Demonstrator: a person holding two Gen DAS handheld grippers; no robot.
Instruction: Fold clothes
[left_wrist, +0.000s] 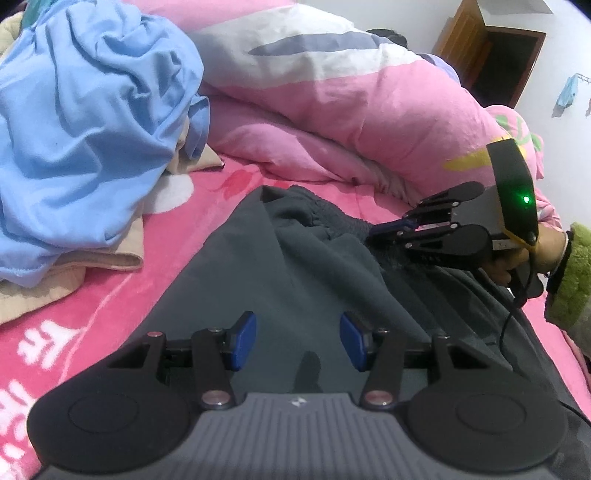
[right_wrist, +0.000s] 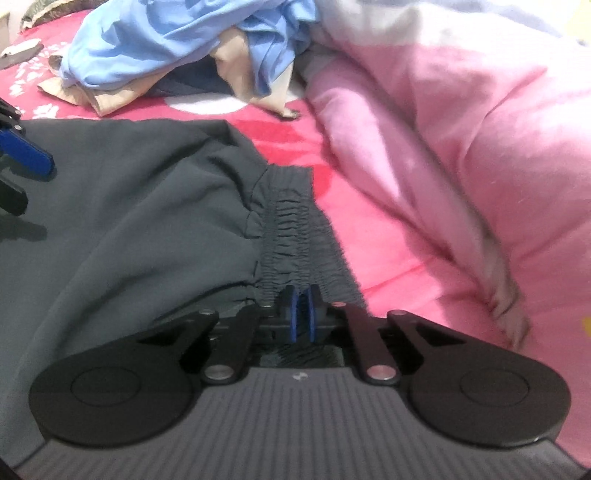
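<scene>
A bed covered by a bright pink sheet (left_wrist: 177, 251) with white lettering carries everything here. Along its far side lies a bunched pale pink quilt (left_wrist: 369, 122) with white and grey patches. Spread flat on the sheet in the foreground is a pair of dark grey trousers (left_wrist: 266, 280), the elastic waistband (right_wrist: 299, 236) gathered and turned toward the quilt. Further back, well apart from the trousers, sits a crumpled light blue garment (left_wrist: 81, 122) heaped on top of a beige cloth (left_wrist: 110, 260). The left claw (left_wrist: 297, 340) hovers over the flat grey fabric with its blue pads spread wide and nothing between them. The right claw (right_wrist: 303, 314) is pinched narrow on the near end of the waistband, ribbed fabric caught between its pads; in the left wrist view a hand (left_wrist: 532, 254) in a fuzzy green sleeve (left_wrist: 569, 280) holds it at the trousers' right edge.
</scene>
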